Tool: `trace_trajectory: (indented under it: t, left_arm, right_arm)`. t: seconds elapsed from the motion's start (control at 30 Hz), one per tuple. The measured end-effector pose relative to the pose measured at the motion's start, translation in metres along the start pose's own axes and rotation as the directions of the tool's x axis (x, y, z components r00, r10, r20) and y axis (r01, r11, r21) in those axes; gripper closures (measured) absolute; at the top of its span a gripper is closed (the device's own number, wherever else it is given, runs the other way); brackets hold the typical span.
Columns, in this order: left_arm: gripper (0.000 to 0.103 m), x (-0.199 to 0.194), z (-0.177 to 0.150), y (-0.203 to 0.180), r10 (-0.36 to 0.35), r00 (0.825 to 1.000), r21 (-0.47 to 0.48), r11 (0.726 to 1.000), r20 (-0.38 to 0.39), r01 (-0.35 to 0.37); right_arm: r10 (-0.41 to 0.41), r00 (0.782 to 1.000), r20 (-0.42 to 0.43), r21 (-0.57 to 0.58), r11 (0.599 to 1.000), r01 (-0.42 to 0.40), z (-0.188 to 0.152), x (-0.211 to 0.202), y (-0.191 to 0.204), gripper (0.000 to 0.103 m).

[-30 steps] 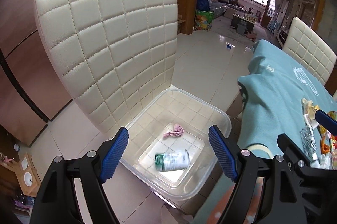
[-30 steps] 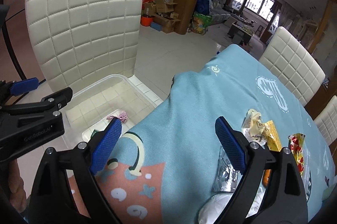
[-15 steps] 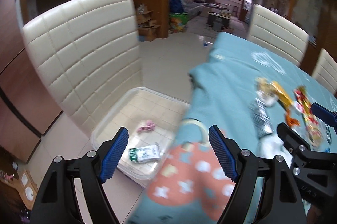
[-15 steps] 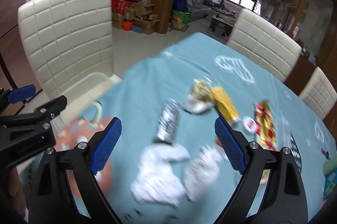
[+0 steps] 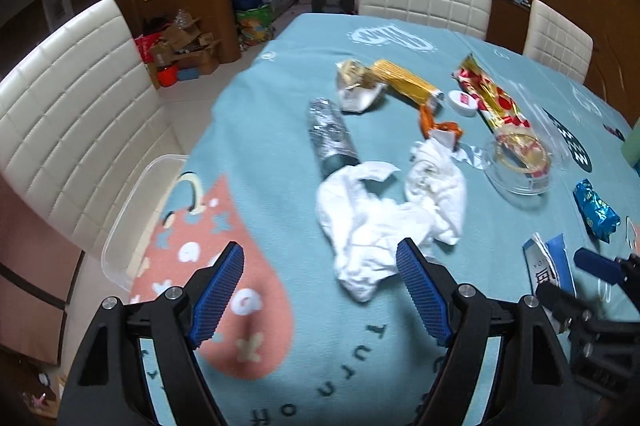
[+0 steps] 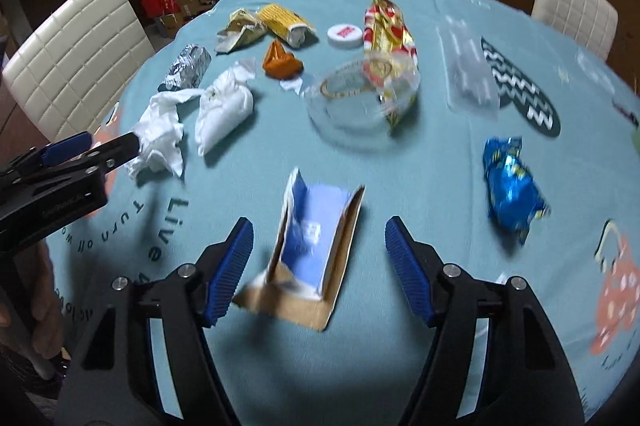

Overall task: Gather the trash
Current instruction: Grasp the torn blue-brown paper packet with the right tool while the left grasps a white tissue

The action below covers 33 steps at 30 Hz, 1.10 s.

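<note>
White tissues (image 5: 372, 226) number two; one blue carton (image 6: 312, 250) lies torn.

Trash spread on worktop (image 6: 440, 186): torn carton (image 6: 308, 250) nearest; crumpled tissues (image 6: 192, 118) to its left w/ foil roll (image 6: 188, 68) behind; clear lid (image 6: 352, 118) centre; candy wrapper (image 6: 510, 182) right. Bin (image 5: 136, 218) off worktop's left edge, beside chair (image 5: 76, 114).

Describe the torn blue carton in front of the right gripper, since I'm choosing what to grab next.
The torn blue carton looks like thin cardboard, blue-printed on one face and plain brown on the other. It is ripped open and folded into a trough, with its side flaps standing up. It rests on the teal tablecloth, apart from the other trash. The open right gripper frames it without touching it. Its print is too blurred to read.
</note>
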<state>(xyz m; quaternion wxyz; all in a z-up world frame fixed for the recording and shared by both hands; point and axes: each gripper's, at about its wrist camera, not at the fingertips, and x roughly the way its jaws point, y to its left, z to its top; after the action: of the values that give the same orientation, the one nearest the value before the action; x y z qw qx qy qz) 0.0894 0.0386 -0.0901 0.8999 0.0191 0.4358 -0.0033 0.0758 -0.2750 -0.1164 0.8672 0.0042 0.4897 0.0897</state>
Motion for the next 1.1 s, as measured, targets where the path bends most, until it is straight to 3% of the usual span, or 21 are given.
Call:
trace_trajectory:
  t: [0.07,0.17,0.23,0.47,0.53,0.57,0.6,0.7,1.1]
  left_arm:
    - [0.026,0.003,0.001,-0.009,0.004,1.000,0.016,1.000,-0.001,-0.004]
    - [0.026,0.012,0.001,-0.017,0.002,1.000,0.036,0.999,-0.019,-0.001]
    - [0.026,0.018,0.001,-0.019,0.004,0.999,0.039,0.999,-0.035,-0.003]
    - [0.026,0.031,-0.001,-0.020,-0.041,0.998,0.037,0.998,-0.051,0.043]
    - [0.038,0.030,0.000,-0.019,-0.074,0.996,0.040,0.996,-0.041,0.076]
    - [0.055,0.030,0.000,-0.019,-0.088,0.995,0.044,0.995,-0.041,0.090]
    - [0.065,0.030,0.000,-0.019,-0.107,0.993,0.050,0.993,-0.047,0.109]
    - [0.083,0.027,0.000,-0.017,-0.125,0.991,0.060,0.990,-0.036,0.127]
    - [0.085,-0.008,0.003,0.016,-0.057,0.996,0.060,0.997,0.075,0.052]
  right_arm:
    - [-0.001,1.000,-0.004,-0.001,1.000,0.001,-0.007,0.002,0.000,0.038]
    - [-0.029,1.000,0.002,-0.009,1.000,0.029,-0.007,0.005,0.003,0.059]
    - [-0.010,1.000,0.007,-0.006,1.000,0.010,-0.005,0.006,0.001,0.063]
    - [-0.003,1.000,0.013,-0.017,1.000,0.004,0.011,0.012,0.005,0.065]
    - [-0.001,1.000,0.013,-0.020,1.000,0.001,0.016,0.013,0.007,0.065]
    - [-0.001,1.000,0.013,-0.022,1.000,0.001,0.018,0.014,0.009,0.065]
    - [0.001,1.000,0.011,-0.024,1.000,-0.001,0.019,0.014,0.010,0.065]
    - [0.001,1.000,0.008,-0.032,0.999,-0.001,0.021,0.015,0.015,0.065]
    - [0.000,0.998,0.062,-0.130,0.991,0.008,0.036,-0.001,0.054,0.065]
